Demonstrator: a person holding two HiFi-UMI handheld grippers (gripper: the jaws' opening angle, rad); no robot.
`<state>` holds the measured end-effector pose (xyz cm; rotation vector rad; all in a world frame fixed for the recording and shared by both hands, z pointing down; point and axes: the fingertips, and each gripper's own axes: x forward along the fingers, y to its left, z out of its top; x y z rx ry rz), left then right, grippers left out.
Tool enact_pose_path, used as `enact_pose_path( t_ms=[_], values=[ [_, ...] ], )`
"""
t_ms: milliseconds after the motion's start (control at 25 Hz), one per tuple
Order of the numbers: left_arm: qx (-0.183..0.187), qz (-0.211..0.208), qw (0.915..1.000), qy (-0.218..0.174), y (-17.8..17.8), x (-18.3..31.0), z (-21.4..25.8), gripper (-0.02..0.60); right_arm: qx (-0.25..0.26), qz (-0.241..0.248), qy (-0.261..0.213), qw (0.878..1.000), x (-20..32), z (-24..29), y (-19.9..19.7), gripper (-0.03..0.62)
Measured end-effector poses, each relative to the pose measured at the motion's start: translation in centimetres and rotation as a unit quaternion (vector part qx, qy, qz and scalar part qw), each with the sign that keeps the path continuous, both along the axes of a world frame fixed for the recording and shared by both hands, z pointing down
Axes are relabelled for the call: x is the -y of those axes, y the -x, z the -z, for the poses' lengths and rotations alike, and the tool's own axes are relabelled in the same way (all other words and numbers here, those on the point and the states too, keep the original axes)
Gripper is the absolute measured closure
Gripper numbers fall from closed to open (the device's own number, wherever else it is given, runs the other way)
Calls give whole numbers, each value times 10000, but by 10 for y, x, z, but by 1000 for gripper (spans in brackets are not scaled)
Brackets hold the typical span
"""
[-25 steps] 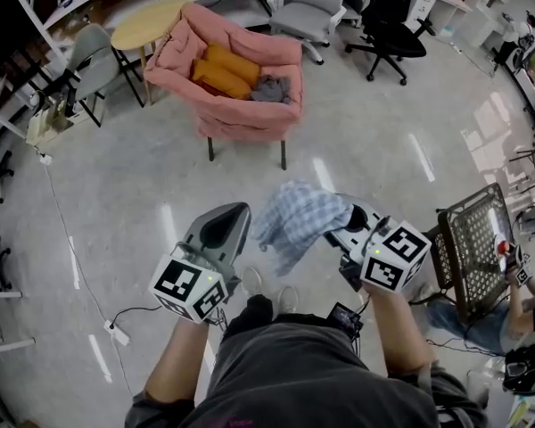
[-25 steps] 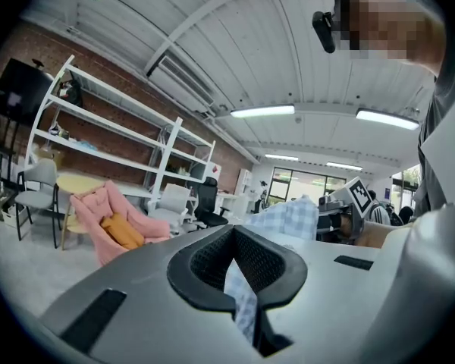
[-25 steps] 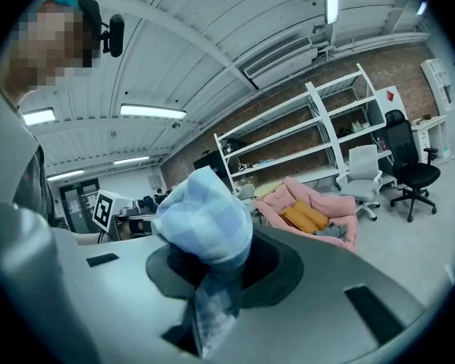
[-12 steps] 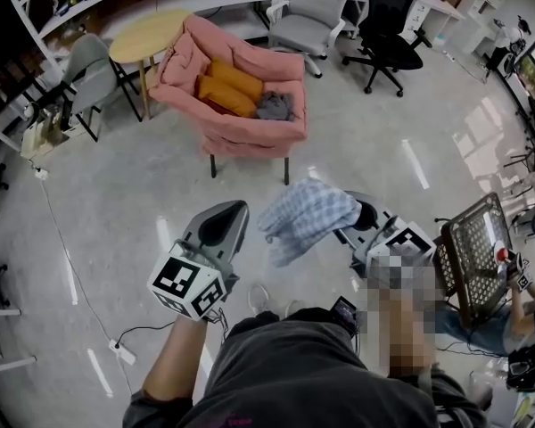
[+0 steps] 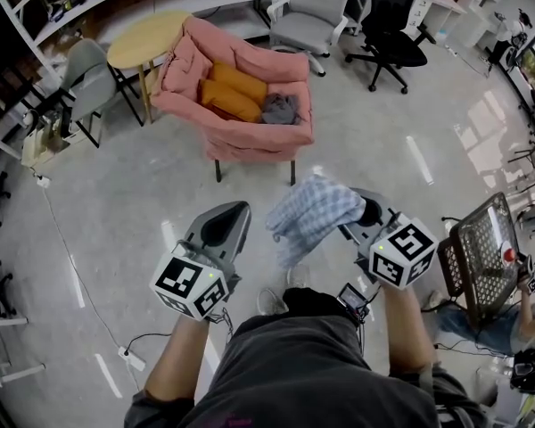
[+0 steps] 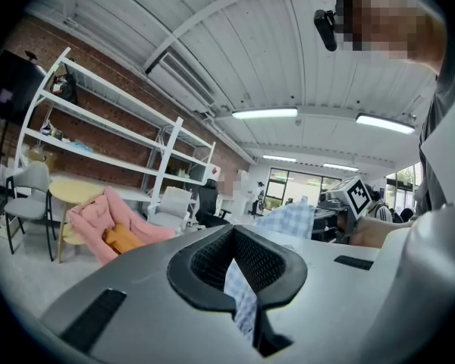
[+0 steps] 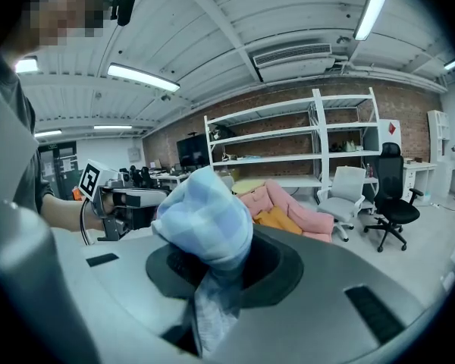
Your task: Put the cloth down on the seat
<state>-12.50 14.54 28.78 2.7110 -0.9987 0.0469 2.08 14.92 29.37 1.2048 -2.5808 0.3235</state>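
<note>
A blue-and-white checked cloth hangs bunched from my right gripper, which is shut on it; in the right gripper view the cloth bulges up out of the jaws. My left gripper is level with it on the left, jaws closed tip to tip and holding nothing. Ahead on the floor stands the pink armchair, with orange cushions and a grey garment on its seat. The armchair shows beyond the cloth, well apart from both grippers.
Behind the armchair are a round yellow table, a grey office chair and a black office chair. Another grey chair is at the left. A black wire basket and a seated person are at the right. A cable runs along the floor.
The armchair has drawn slightly nearer as I walk toward it. The cloth stays in the right gripper, and both grippers keep their places in front of me.
</note>
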Motion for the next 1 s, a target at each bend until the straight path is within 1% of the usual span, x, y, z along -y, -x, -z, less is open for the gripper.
enact_pose_path(
  t_ms=[280, 560, 760, 1000],
  values=[
    [44, -36, 9999, 114, -9, 41, -12, 571, 77, 32, 138, 9999, 39, -14, -3, 508],
    [124, 67, 9996, 258, -23, 93, -28, 571, 139, 205, 314, 9992, 92, -37, -11, 509],
    [198, 174, 9989, 378, -40, 136, -39, 571, 162, 387, 578, 9974, 131, -60, -21, 508],
    [297, 273, 9978, 520, -68, 187, -43, 571, -29, 643, 735, 9952, 176, -77, -37, 508]
  ],
)
